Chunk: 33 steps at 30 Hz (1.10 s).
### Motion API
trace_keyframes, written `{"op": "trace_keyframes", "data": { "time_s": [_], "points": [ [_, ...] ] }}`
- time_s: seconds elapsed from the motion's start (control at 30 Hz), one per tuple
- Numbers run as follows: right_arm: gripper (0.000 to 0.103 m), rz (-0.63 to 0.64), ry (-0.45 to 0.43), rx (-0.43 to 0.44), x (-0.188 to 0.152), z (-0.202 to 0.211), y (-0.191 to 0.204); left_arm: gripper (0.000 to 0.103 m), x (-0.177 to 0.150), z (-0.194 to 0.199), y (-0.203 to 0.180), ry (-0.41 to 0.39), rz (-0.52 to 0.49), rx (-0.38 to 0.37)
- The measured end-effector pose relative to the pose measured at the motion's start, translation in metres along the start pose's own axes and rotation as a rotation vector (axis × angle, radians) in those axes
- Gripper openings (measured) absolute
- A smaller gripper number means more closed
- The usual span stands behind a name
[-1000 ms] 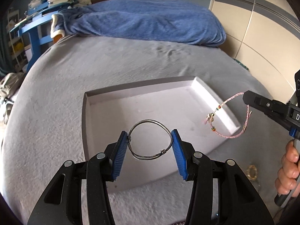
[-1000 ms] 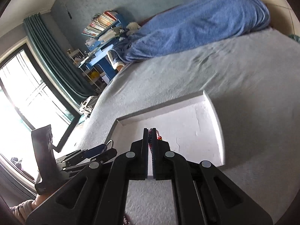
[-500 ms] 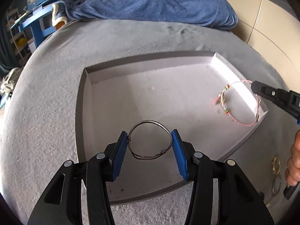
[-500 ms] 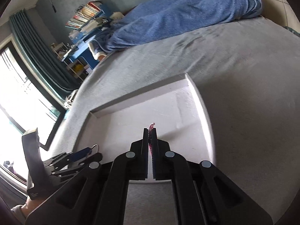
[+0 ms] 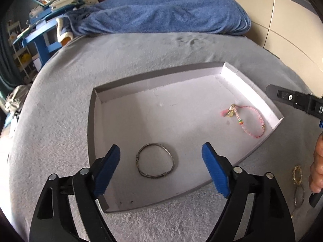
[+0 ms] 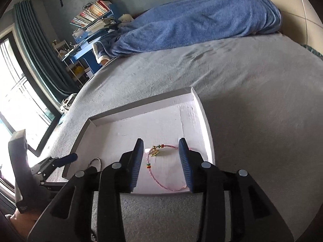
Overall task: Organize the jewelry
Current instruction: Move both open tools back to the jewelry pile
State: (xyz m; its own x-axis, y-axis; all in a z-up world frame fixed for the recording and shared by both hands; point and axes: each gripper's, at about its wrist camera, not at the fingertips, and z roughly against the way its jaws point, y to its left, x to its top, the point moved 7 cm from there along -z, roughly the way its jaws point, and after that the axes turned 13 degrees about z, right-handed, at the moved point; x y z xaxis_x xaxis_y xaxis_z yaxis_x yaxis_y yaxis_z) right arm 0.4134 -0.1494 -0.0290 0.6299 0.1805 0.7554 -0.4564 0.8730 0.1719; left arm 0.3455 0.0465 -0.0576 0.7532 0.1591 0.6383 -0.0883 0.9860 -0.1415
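Opening both jaws has just released both pieces: your left gripper (image 5: pixel 160 168) stands wide w/ the thin grey wire bangle (image 5: pixel 155 160) lying loose between its pads, no contact. Your right gripper (image 6: pixel 161 164) is partly open over the pink beaded cord bracelet w/ gold charm (image 6: pixel 161 167), also free. Both lie flat in the shallow white foam-lined tray (image 5: pixel 97 121) on plush grey bedding (image 5: pixel 60 100). More gold rings (image 5: pixel 297 174) wait right of the left jaws, outside the tray.

silver bangle (image 6: pixel 96 163) mostly hidden behind right gripper, hand (image 5: pixel 317 165) cropped

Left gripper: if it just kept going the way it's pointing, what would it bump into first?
Probably the silver bangle lying in the white tray, between the left gripper's open jaws; depth is hard to judge.
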Motion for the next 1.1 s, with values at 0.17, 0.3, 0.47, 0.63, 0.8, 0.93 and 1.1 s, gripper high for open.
{"op": "trace_keyframes", "data": {
  "time_s": [0.17,0.3,0.47,0.63,0.8,0.93,1.1],
  "points": [
    [0.047,0.021,-0.016,-0.025,-0.002,0.017,-0.001,0.089,0.002,0.02,-0.004,-0.037,0.019,-0.018],
    [0.056,0.026,-0.036,-0.042,-0.005,0.039,-0.004,0.091,0.0,0.04,-0.011,-0.07,0.016,-0.037],
    [0.06,0.043,-0.05,-0.068,-0.017,0.067,-0.011,0.093,-0.009,0.071,-0.02,-0.109,0.024,-0.069],
    [0.063,0.039,-0.052,-0.092,-0.041,0.091,-0.019,0.094,-0.027,0.096,-0.031,-0.133,0.054,-0.107],
    [0.071,0.066,-0.054,-0.121,-0.065,0.115,-0.021,0.095,-0.054,0.113,-0.05,-0.15,0.011,-0.125],
    [0.074,0.085,-0.055,-0.143,-0.089,0.134,-0.025,0.096,-0.079,0.12,-0.063,-0.151,-0.032,-0.142],
    [0.074,0.121,-0.033,-0.171,-0.118,0.146,-0.03,0.096,-0.11,0.121,-0.07,-0.127,-0.053,-0.157]
  ]
}}
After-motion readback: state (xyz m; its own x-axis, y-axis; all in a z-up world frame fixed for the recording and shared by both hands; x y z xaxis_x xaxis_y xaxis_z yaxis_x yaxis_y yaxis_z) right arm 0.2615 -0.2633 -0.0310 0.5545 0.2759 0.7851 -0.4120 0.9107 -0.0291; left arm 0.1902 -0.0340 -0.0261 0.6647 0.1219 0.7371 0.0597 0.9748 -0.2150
